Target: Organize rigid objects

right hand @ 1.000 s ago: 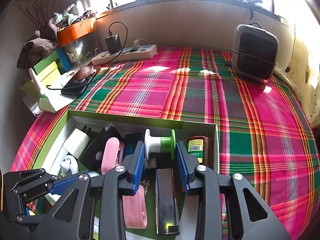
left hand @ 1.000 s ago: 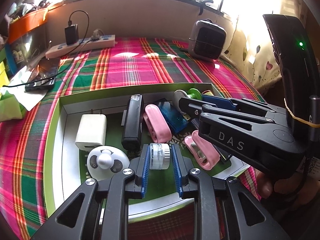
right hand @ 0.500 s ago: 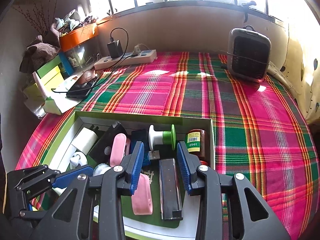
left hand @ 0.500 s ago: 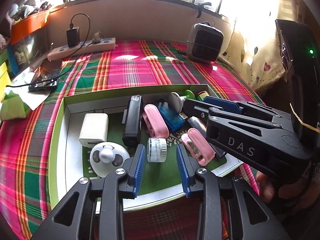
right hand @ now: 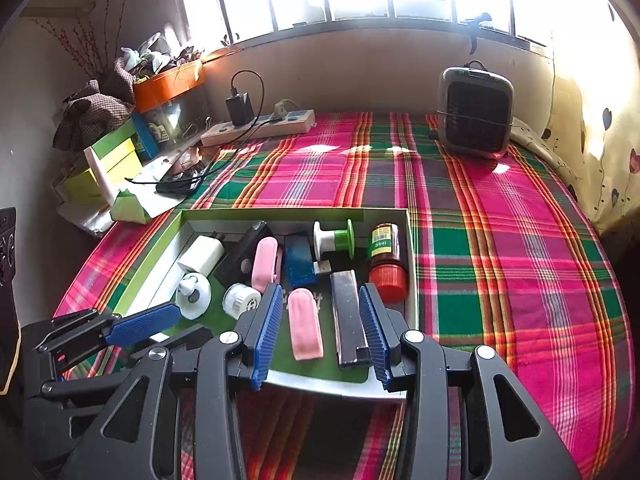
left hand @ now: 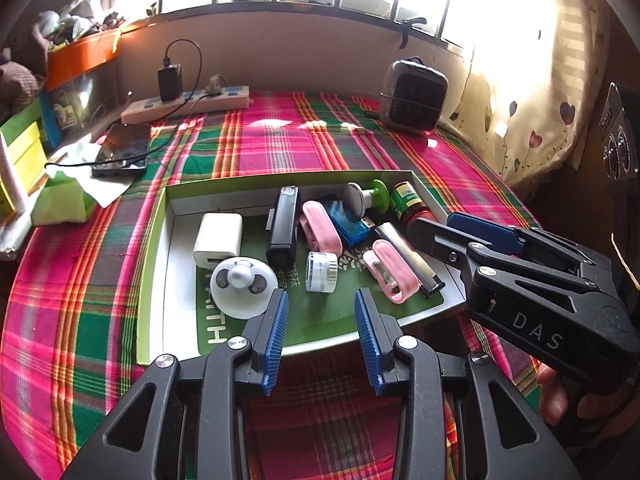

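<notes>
Both claws wide and empty over the box (left hand: 154,240)

The little clear jar (left hand: 321,271) looks light, hard and slippery; the left gripper (left hand: 319,334) and right gripper (right hand: 319,334) should pinch its round sides.

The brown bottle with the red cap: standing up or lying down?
Lying down. The brown bottle rests on its side in the box's right corner, red cap toward the grippers.

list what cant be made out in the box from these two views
- Brown bottle label: too small to read in either view.
- Green print on the box floor: left wrist view, partly covered by the white round gadget and the left tool.
- Box's near wall: right wrist view, hidden behind the right tool.
- Black stapler's near end: right wrist view, behind a pink clip.
</notes>
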{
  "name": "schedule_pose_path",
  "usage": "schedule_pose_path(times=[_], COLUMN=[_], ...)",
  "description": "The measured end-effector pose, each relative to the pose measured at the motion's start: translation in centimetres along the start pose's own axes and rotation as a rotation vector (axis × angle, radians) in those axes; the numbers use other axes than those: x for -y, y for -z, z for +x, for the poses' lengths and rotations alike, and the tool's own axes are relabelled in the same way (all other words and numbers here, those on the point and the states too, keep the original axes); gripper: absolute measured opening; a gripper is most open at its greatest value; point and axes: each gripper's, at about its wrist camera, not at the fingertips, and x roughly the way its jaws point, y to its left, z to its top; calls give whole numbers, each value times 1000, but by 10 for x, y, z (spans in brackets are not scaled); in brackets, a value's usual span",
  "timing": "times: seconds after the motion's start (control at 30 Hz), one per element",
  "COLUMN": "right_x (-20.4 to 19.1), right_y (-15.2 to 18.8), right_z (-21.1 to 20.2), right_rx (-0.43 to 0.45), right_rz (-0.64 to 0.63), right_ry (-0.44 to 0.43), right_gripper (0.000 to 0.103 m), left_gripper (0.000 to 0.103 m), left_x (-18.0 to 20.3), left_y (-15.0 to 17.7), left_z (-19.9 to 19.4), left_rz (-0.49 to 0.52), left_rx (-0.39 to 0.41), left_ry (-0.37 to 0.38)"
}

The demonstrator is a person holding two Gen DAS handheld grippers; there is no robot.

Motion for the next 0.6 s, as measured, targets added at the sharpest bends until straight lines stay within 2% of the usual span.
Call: schedule_pose_path(times=[0.33, 0.6], right_x=[-8, -8], right_y=[31, 57], right_z=[-18, -18], right_rx=[-32, -81], right_rz=[-1, 11], right_ry=[51, 74], right_gripper=[42, 42], left_gripper=[34, 34], left_x=[-1, -4], left_y=[21, 44], left_z=[-24, -22], left_rz=[9, -11], left_rx=[16, -27], left_ry=[-58, -77])
